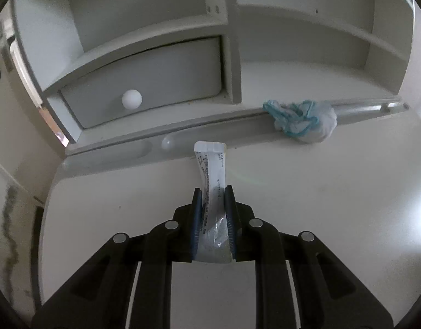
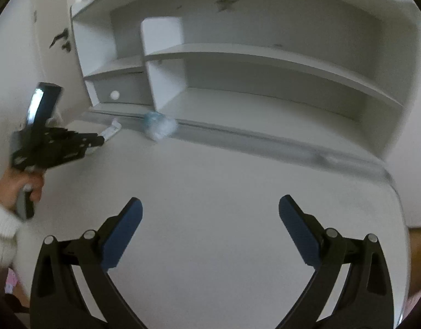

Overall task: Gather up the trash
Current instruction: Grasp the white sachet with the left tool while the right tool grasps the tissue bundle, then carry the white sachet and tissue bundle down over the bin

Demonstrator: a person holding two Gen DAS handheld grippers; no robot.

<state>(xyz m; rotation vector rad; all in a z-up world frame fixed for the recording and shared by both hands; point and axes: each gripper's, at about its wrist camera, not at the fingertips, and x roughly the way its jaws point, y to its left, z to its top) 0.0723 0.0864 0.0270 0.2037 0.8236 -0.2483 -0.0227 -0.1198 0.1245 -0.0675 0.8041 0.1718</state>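
My left gripper (image 1: 213, 192) is shut on a long white wrapper (image 1: 210, 161) with small print, held above the white desk (image 1: 320, 205); the wrapper sticks out forward past the fingertips. A crumpled white plastic bag with blue-green strings (image 1: 301, 119) lies at the back of the desk, against the shelf unit's ledge. In the right wrist view the left gripper (image 2: 100, 139) with the wrapper (image 2: 111, 131) is at the left, and the bag (image 2: 159, 127) lies just right of it. My right gripper (image 2: 210, 208) is open and empty above the desk's front.
A white shelf unit (image 2: 238, 54) stands along the desk's back. It has a grey drawer with a round white knob (image 1: 131, 98) at the lower left. A wall (image 2: 18, 54) lies to the left. The desk's right edge (image 2: 397, 205) curves away.
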